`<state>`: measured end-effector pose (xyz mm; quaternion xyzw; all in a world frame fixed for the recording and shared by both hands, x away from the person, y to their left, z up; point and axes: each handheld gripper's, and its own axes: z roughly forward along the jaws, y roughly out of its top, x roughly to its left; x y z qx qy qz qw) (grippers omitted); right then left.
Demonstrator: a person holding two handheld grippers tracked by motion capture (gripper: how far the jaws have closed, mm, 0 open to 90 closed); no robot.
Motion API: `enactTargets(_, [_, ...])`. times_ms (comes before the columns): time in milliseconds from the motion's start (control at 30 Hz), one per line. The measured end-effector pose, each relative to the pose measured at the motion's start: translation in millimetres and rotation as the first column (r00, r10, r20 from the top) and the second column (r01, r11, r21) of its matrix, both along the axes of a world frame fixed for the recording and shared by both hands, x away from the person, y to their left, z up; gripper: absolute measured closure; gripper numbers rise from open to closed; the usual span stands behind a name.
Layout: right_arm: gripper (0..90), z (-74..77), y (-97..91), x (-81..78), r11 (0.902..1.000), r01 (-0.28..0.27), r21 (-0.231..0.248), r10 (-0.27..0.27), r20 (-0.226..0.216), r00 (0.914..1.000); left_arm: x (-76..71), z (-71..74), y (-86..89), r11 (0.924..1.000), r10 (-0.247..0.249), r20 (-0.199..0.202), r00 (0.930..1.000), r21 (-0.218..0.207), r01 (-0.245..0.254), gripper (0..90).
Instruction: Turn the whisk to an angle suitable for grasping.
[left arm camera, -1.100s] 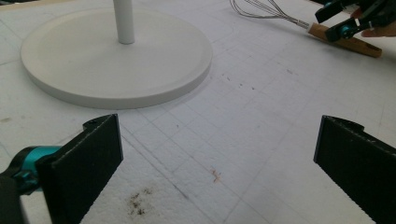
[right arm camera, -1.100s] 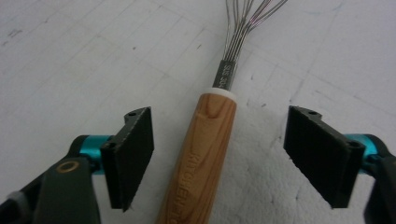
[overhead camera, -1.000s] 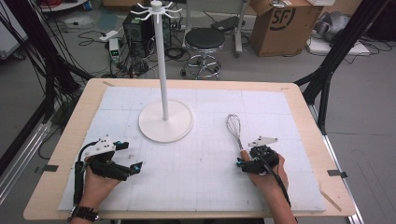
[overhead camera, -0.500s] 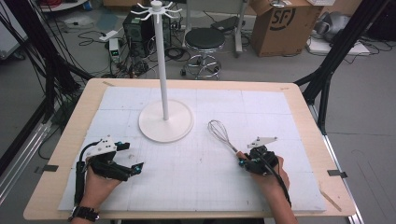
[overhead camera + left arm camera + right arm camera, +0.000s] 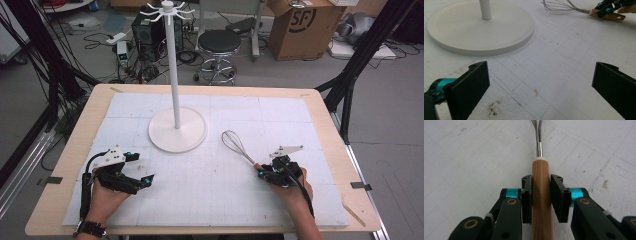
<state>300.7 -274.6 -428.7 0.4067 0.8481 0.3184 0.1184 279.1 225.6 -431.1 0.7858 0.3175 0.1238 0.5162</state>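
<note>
the right tool [image 5: 264,172] is clamped on the wooden handle of the whisk [image 5: 236,145], jaws pressing both sides just below the white collar; in the right gripper view the grip [image 5: 541,197] looks centred and square. the whisk's wire head points away toward the white stand [image 5: 176,131], low over the worktop [image 5: 320,107], though whether it touches the mat is hard to tell. to do this well, keep the clamp firm so the handle cannot swivel, lift before swinging, and steer the wires clear of the stand's base. the left tool [image 5: 132,182] rests spread wide, holding nothing, well apart from the whisk.
</note>
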Motion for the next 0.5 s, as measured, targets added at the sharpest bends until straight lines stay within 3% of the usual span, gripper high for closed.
enactTargets(300, [72.4,1.1,1.2,-4.1,0.9994,-0.034,-0.008,0.034,-0.006,0.9994,-0.1,0.2,0.1,1.0000,0.001,0.001,1.0000,0.000,-0.001,1.7])
enactTargets(500, [72.4,0.9,6.4,-9.7,0.9945,-0.105,0.003,0.105,-0.013,0.9944,1.1,-0.4,-0.5,1.0000,-0.001,-0.003,1.0000,0.004,0.001,1.8])
